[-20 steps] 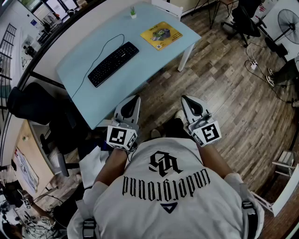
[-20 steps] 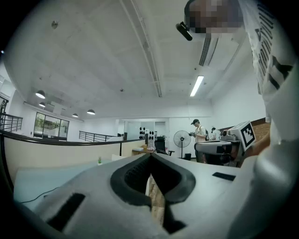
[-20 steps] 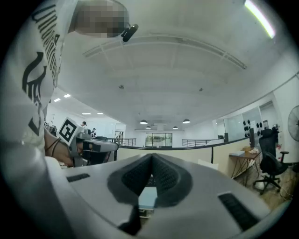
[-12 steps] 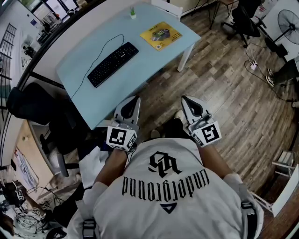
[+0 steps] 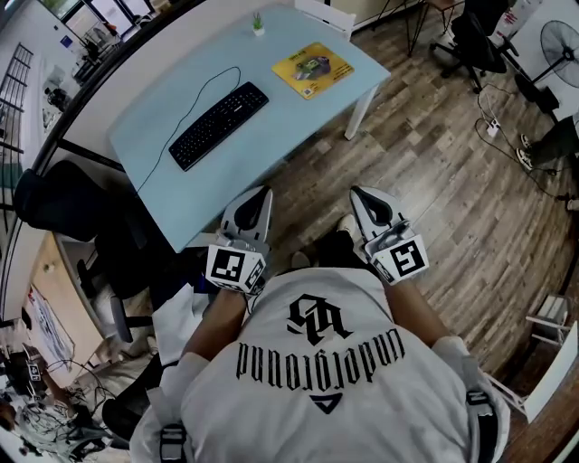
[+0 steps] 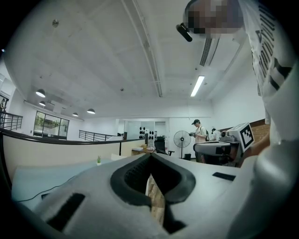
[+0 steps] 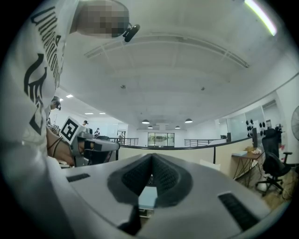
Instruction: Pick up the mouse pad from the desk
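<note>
Head view steeply overhead; both gripper views level, all sharing desk [image 5: 298, 118].

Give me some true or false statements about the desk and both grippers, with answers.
1. The mouse pad lies on the desk. True.
2. The right gripper holds the mouse pad. False: it is shut on nothing, short of the desk.
3. In the head view, the keyboard lies left of the mouse pad. True.
4. The left gripper rests on the keyboard. False: it is shut, empty and clear of it.
5. A small plant stands near the desk's far edge. True.
</note>
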Demonstrator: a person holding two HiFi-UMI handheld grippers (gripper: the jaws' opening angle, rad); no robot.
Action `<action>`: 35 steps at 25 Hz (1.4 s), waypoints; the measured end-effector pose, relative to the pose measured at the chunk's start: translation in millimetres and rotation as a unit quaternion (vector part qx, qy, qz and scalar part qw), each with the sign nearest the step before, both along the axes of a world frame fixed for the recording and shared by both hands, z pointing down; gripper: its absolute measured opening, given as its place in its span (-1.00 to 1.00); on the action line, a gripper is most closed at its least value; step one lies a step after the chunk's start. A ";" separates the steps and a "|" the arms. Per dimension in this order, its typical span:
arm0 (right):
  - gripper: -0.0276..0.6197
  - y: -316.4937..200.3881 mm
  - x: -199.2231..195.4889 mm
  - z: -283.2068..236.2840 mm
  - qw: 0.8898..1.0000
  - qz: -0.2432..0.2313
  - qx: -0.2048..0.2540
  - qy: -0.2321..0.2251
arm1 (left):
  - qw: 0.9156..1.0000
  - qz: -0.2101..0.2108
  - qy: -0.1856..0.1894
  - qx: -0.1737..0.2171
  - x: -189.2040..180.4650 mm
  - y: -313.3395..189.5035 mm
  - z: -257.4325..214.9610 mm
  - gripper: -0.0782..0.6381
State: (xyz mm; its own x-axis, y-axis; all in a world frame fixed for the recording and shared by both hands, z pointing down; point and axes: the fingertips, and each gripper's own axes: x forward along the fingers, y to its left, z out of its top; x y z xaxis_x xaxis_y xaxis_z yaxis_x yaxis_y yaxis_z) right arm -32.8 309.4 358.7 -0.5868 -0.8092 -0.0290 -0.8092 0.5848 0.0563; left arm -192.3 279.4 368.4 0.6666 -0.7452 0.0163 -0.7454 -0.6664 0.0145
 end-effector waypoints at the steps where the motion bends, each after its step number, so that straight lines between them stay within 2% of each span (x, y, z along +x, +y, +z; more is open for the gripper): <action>1: -0.90 -1.3 -0.3 0.4 1.000 -0.003 -0.001 0.000 | 1.000 0.000 0.000 -0.001 0.6 -1.2 0.5 -0.76; 6: -0.90 -9.6 -3.7 6.7 0.999 -0.027 -0.013 -0.016 | 1.000 -0.002 0.004 -0.008 3.1 -10.5 5.1 -0.76; 12: -0.89 -29.6 5.1 15.8 0.999 -0.023 -0.020 -0.011 | 1.000 -0.003 0.000 -0.013 12.9 -28.9 13.0 -0.76; 19: -0.46 -63.9 28.6 24.4 0.999 -0.025 -0.034 -0.011 | 1.000 0.002 -0.006 -0.024 40.4 -56.5 21.0 -0.76; 23: -0.21 -90.2 42.8 35.8 0.998 -0.031 -0.060 -0.007 | 0.999 0.000 -0.010 -0.034 58.3 -80.7 29.2 -0.76; 30: -0.17 -134.6 78.3 41.1 0.997 -0.040 -0.060 0.009 | 0.999 0.003 -0.015 -0.048 104.4 -129.0 45.0 -0.76; 35: -0.16 -167.2 111.7 43.5 0.997 -0.044 -0.064 0.013 | 0.999 0.013 -0.027 -0.039 149.8 -163.7 40.0 -0.76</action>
